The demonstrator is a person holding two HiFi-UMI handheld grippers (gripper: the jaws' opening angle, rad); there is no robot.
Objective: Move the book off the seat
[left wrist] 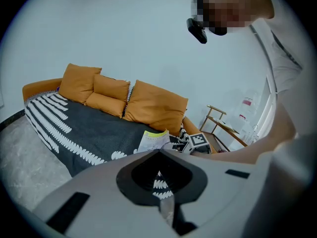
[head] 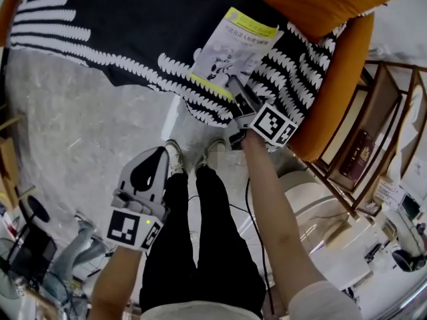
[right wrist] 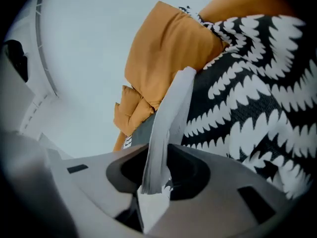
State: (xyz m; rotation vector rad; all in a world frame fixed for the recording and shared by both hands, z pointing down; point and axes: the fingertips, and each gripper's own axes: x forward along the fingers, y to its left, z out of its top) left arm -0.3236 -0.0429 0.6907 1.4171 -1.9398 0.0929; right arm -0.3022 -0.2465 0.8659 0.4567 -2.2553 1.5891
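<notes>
Clamping the book [head: 233, 45] at its 5 o'clock corner, the right gripper [head: 237, 91] grips thinly; limp pages could slip. Left gripper [head: 157, 157] closed, empty.

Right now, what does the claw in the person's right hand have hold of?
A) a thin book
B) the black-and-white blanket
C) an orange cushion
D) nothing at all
A: the right claw is closed on the edge of the thin book, whose pages stand pinched between its jaws, above the black-and-white blanket on the seat.
</notes>
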